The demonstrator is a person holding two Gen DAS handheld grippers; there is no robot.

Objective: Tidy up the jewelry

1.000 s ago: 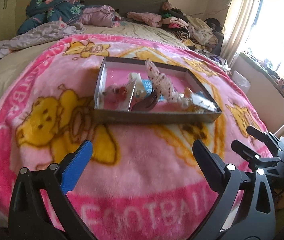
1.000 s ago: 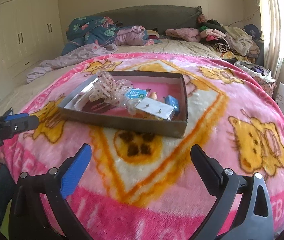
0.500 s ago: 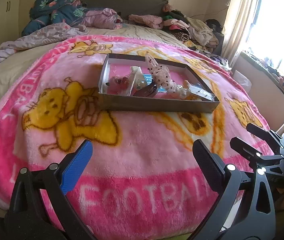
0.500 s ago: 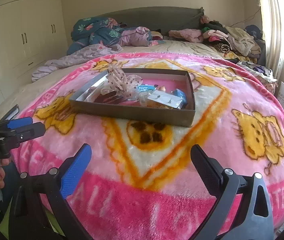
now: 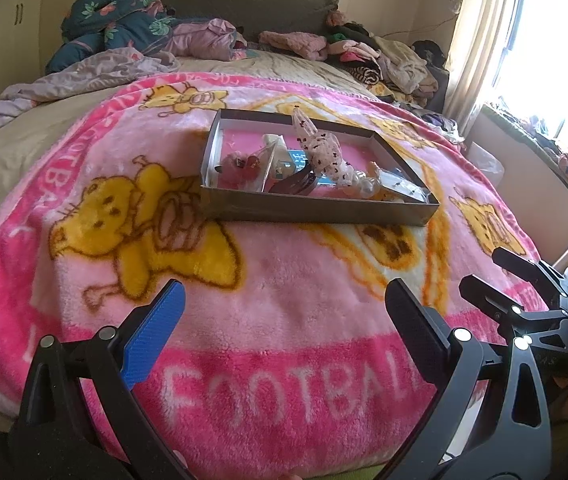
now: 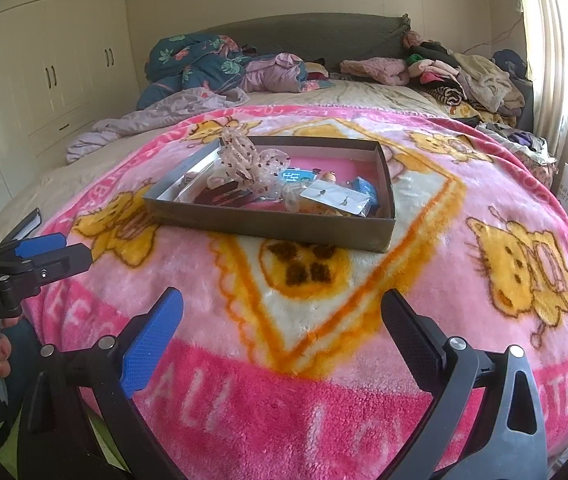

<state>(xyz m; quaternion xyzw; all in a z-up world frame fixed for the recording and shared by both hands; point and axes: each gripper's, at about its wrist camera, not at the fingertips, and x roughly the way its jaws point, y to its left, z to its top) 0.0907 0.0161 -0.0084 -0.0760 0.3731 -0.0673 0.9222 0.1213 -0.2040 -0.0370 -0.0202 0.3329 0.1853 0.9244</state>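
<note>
Box (image 5: 316,208) sits mid-blanket (image 5: 276,280) on the bed (image 5: 16,140). In the box: spotted bow (image 5: 322,152) centre, carded earrings (image 6: 334,199) at its right end. Behind the box: clothes pile (image 6: 464,76) by the headboard (image 6: 316,40). Wardrobe (image 6: 52,64) left of the box, window (image 5: 564,48) right.

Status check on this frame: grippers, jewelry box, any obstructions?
Left gripper and right gripper both open, empty, short of the box. Jewelry box open on the pink blanket, contents jumbled, spotted bow on top. Path to box unobstructed.
</note>
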